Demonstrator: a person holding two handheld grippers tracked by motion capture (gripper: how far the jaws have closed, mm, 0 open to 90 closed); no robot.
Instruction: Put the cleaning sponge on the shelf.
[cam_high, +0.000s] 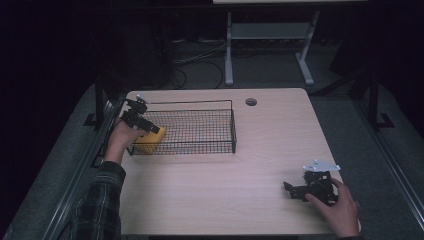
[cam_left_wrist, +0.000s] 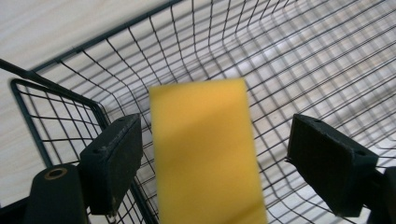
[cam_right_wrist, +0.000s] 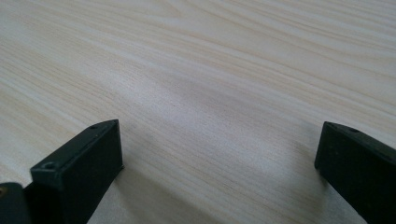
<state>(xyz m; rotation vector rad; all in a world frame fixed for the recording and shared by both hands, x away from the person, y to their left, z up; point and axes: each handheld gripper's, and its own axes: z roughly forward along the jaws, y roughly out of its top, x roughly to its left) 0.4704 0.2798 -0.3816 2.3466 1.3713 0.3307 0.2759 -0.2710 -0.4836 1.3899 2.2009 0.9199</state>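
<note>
Left gripper (cam_left_wrist: 212, 154) sits over the near-left corner of the black wire basket (cam_high: 200, 131), jaws spread, a gap showing on each side of the yellow sponge (cam_left_wrist: 205, 154) that stands between them; the pads are not pressing it. In the left gripper view the sponge looks blurred, a tall yellow block with wire mesh behind and below it, the basket rim running off to the upper left. From the high view the left gripper (cam_high: 142, 122) points into the basket from its left end, and the sponge (cam_high: 149, 141) is inside at that near-left corner, close against the wire wall. Right gripper (cam_high: 292, 190) rests low near the table's near-right edge, held in the person's right hand (cam_high: 340, 207), well apart from the basket. In the right gripper view its jaws are spread wide with bare light wood table (cam_right_wrist: 210, 70) between them, nothing held. A plaid sleeve (cam_high: 100, 205) covers the left forearm. A round grommet hole (cam_high: 251, 102) sits near the table's far edge. No readable writing or labels anywhere.
</note>
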